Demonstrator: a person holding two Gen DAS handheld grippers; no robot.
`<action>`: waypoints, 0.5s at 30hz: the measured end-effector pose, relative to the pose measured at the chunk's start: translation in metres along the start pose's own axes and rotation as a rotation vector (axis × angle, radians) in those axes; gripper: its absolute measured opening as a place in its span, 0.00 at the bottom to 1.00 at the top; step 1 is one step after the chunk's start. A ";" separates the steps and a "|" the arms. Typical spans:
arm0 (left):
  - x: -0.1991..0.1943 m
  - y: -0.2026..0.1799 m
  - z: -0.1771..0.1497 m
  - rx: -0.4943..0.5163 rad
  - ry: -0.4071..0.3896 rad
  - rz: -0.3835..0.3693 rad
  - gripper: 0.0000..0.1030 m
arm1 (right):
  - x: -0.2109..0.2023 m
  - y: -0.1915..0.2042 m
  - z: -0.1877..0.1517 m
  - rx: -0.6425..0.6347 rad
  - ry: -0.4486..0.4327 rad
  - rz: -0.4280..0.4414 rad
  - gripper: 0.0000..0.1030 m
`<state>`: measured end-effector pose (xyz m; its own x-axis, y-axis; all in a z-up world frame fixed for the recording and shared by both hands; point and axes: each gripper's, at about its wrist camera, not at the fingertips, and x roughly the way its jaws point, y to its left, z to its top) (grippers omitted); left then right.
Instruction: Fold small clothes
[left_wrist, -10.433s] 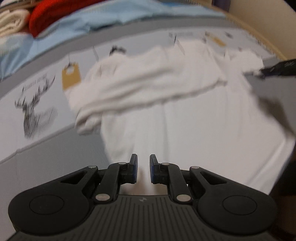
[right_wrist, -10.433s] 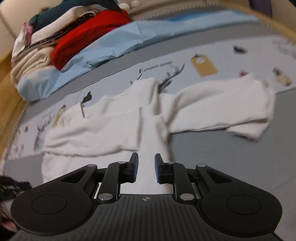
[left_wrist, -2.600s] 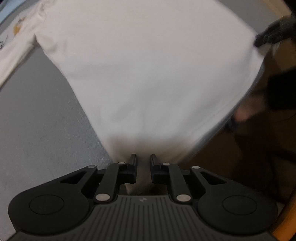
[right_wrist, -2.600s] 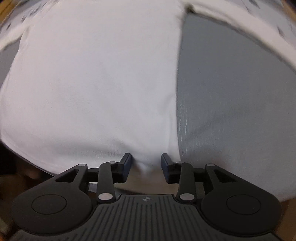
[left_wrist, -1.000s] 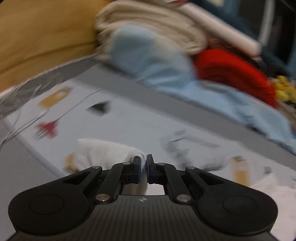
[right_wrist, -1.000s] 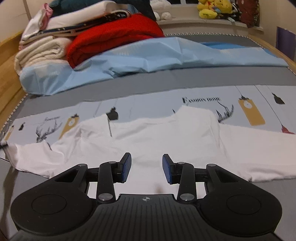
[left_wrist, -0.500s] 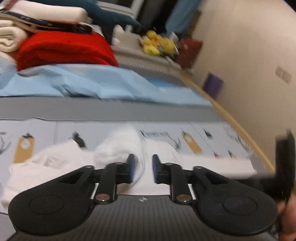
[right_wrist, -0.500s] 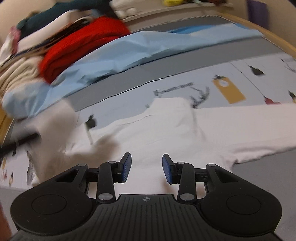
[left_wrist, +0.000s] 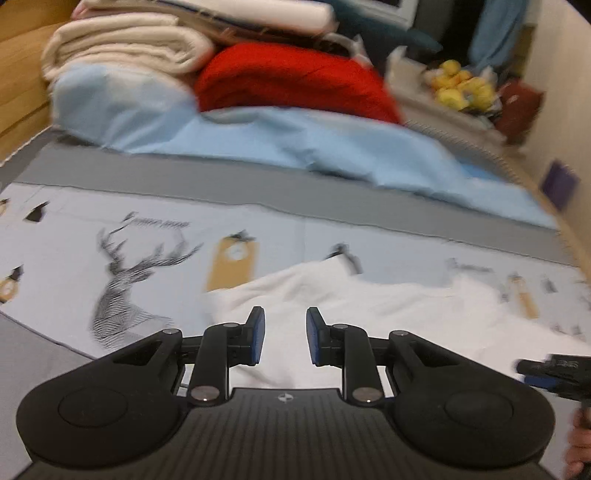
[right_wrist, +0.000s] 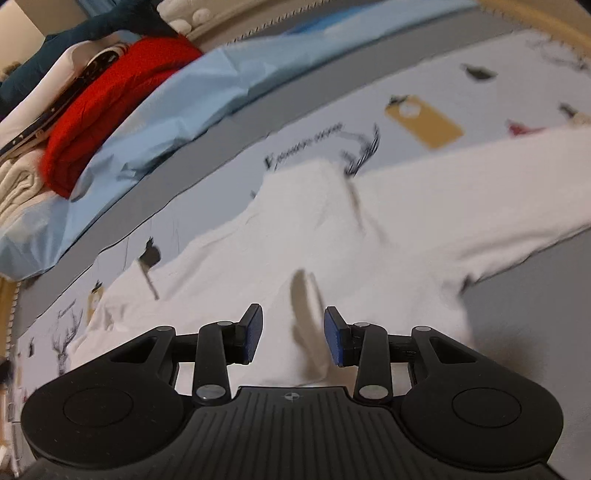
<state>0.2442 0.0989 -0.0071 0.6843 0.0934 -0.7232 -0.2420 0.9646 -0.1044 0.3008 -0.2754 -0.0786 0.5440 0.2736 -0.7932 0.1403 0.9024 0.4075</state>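
- White long-sleeved top (right_wrist: 332, 236) lies spread on the bed, filling the middle of my right wrist view, one sleeve (right_wrist: 480, 192) running off to the right edge of the frame.
- In my left wrist view the same top (left_wrist: 369, 306) shows in the lower centre and lower right, rumpled, just beyond the tips.
- My left tongs (left_wrist: 283, 341) stand apart; their jaws have just been opening and nothing sits between the blue pads, only white cloth seen behind the gap.
- My right tongs (right_wrist: 293, 336) are also apart and empty, hovering over the body of the top; I cannot tell whether they touch it.
- The right tongs' black tip also pokes in at the lower right edge of my left view.
- The top rests on a pale printed sheet (left_wrist: 147, 251) with deer heads and tan tags.
- A light blue cover (left_wrist: 295, 147) lies above it in the frame, with a red blanket (left_wrist: 295, 81) and cream folded bedding (left_wrist: 122, 48) piled at the upper left.
- Yellow plush toys (left_wrist: 458, 86) sit at the upper right.
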 end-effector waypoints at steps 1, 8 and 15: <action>0.005 0.005 0.003 -0.001 -0.003 0.012 0.25 | 0.006 -0.001 -0.002 -0.011 0.012 -0.017 0.39; 0.011 0.032 0.020 -0.025 -0.010 0.047 0.25 | 0.052 -0.009 -0.013 -0.006 0.101 -0.041 0.39; 0.018 0.049 0.030 -0.058 -0.005 0.084 0.25 | 0.026 0.024 -0.004 -0.162 -0.014 0.096 0.02</action>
<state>0.2655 0.1555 -0.0051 0.6637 0.1745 -0.7274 -0.3377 0.9376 -0.0832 0.3148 -0.2457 -0.0911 0.5603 0.3573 -0.7472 -0.0476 0.9146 0.4016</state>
